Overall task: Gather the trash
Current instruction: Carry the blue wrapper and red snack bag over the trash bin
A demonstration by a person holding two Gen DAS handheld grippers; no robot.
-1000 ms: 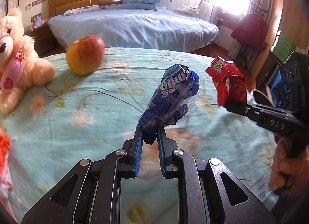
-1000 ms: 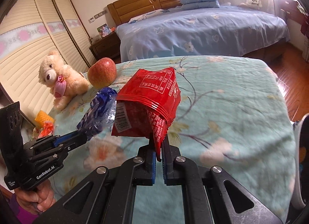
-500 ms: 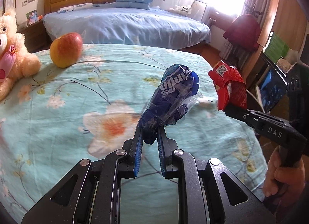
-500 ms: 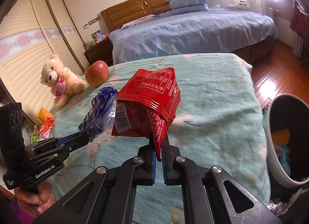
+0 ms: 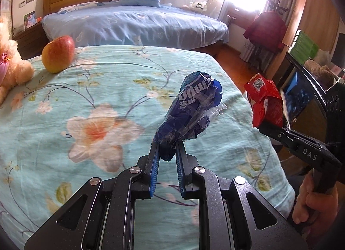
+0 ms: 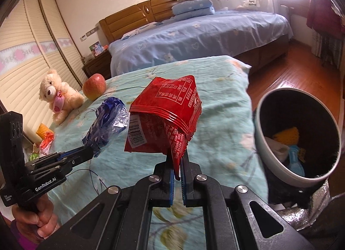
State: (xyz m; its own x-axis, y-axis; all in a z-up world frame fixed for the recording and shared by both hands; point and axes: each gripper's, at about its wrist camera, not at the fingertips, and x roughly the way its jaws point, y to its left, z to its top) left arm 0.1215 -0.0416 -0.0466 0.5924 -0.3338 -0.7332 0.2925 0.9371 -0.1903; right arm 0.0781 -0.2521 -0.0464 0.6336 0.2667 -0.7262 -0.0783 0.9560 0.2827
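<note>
My left gripper [image 5: 167, 149] is shut on a crumpled blue plastic wrapper [image 5: 192, 112] and holds it above the flowered bedspread [image 5: 97, 103]. It also shows in the right wrist view [image 6: 105, 125]. My right gripper [image 6: 176, 161] is shut on a red snack packet [image 6: 166, 118], held above the bed's right edge; the packet also shows in the left wrist view [image 5: 264, 101]. A round trash bin [image 6: 278, 163] with rubbish inside stands on the floor right of the bed, below and right of the red packet.
An apple [image 6: 94, 86] and a teddy bear [image 6: 58, 101] sit at the bed's far left. A corn cob [image 6: 43, 131] and small wrappers [image 6: 46, 144] lie at the left edge. A blue bed [image 6: 194, 38] stands behind. Wooden floor [image 6: 297, 69] lies to the right.
Both grippers have moved right along the bed with their wrappers. The trash bin has come fully into the right wrist view. The apple and teddy bear have receded to the left.
</note>
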